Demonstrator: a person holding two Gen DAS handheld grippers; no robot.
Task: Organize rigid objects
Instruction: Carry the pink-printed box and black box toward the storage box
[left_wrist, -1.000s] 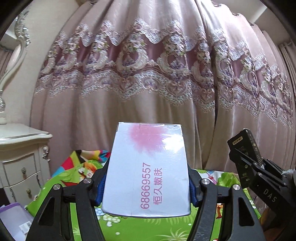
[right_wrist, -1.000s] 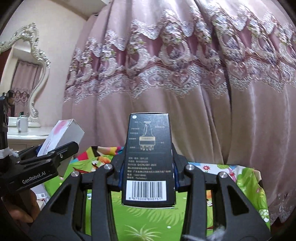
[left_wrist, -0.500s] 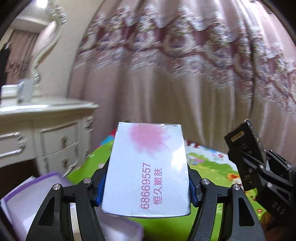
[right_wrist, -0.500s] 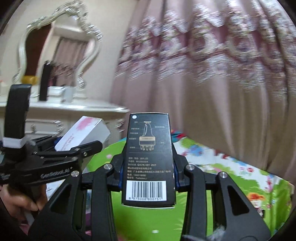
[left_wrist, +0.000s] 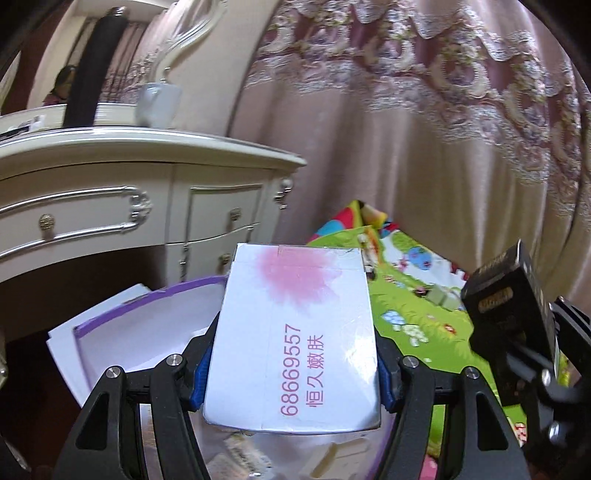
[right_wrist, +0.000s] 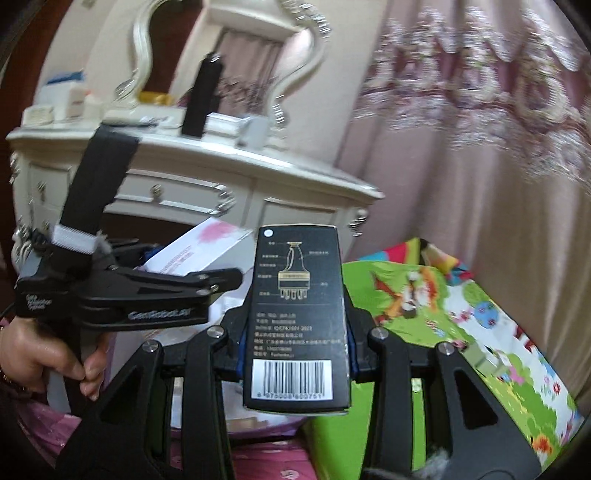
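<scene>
My left gripper (left_wrist: 291, 376) is shut on a white box (left_wrist: 295, 332) with a pink blot and pink print. It holds the box in the air above a white bin with a purple rim (left_wrist: 147, 306). My right gripper (right_wrist: 295, 350) is shut on a black box (right_wrist: 297, 314) with a barcode and a gold drawing. The black box also shows at the right of the left wrist view (left_wrist: 506, 314). The left gripper (right_wrist: 192, 284) and the white box (right_wrist: 199, 251) show at the left of the right wrist view.
A cream dressing table (left_wrist: 129, 177) with drawers stands at the left, with a mirror (right_wrist: 236, 59), a mug (left_wrist: 157, 103) and small items on top. A pink embroidered curtain (left_wrist: 424, 147) hangs behind. A green cartoon mat (left_wrist: 413, 295) lies below at the right.
Both grippers have swung left with their boxes still held. The dressing table and the purple-rimmed bin have come into view, and the mat has shifted to the right.
</scene>
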